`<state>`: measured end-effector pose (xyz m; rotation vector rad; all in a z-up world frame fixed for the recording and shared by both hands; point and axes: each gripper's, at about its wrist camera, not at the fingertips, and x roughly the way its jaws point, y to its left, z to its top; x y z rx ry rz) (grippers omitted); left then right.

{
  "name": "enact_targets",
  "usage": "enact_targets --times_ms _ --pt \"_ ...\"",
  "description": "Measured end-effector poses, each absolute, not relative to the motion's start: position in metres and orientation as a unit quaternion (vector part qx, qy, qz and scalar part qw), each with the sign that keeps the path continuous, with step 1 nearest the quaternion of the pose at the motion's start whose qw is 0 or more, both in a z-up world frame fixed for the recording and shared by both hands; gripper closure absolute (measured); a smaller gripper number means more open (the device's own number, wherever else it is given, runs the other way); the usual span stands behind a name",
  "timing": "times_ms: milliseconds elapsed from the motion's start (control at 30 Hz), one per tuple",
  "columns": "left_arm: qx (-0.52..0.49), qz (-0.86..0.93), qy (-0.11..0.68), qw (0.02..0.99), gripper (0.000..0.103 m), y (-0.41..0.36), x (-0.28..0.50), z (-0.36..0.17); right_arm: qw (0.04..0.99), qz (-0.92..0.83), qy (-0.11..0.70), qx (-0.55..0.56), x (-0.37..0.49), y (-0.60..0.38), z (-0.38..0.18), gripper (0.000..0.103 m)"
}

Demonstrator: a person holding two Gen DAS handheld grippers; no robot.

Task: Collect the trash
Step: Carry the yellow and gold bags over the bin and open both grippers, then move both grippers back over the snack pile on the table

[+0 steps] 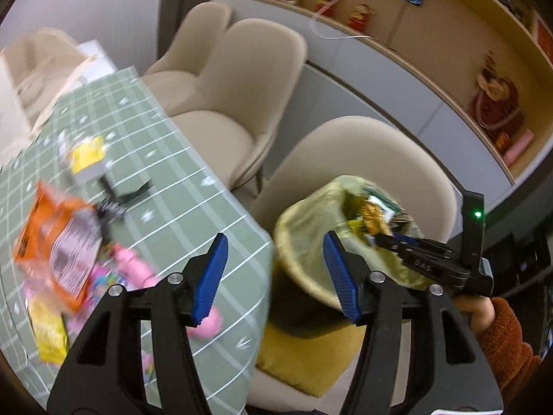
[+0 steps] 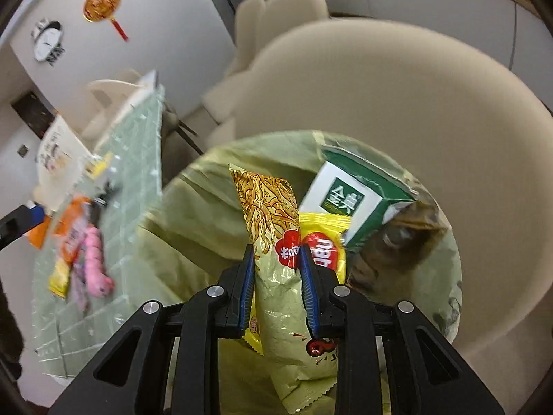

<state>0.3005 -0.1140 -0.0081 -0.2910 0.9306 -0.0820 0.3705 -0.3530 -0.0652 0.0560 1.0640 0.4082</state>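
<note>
Holding the noodle-print snack packet point(image 2: 273, 228) clenched in my right hand-held gripper point(image 2: 276, 263) directly above the lined trash bin point(image 2: 193, 186), I should release only once it is well inside the rim; left hand-held gripper point(image 1: 274, 266) hangs released beside the bin, near the worktop point(image 1: 166, 180).

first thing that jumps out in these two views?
The right gripper, shut on a yellow-green snack bag, sits over a trash bin that already holds a green-and-white carton. The bin rests on a beige chair. The left gripper hangs open beside the green checked table, where an orange wrapper lies.
</note>
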Motion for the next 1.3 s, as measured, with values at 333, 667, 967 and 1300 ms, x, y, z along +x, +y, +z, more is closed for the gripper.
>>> enact_targets --times_ms 333,667,967,1300 --pt "-0.184 0.007 0.45 0.873 0.049 -0.058 0.261 -0.018 0.867 0.157 0.472 0.019 0.35 -0.348 -0.045 0.061" --pt "-0.165 0.057 0.438 0.882 0.049 0.015 0.214 -0.01 0.898 0.134 0.416 0.054 0.285 -0.326 0.0 0.059" --pt "-0.16 0.115 0.414 0.889 0.048 0.126 0.157 -0.007 0.9 0.157 0.402 0.057 0.218 -0.248 0.012 0.059" --pt "-0.159 0.074 0.423 0.889 0.047 0.19 0.133 -0.035 0.897 0.163 0.41 -0.001 0.164 -0.158 0.002 0.054"
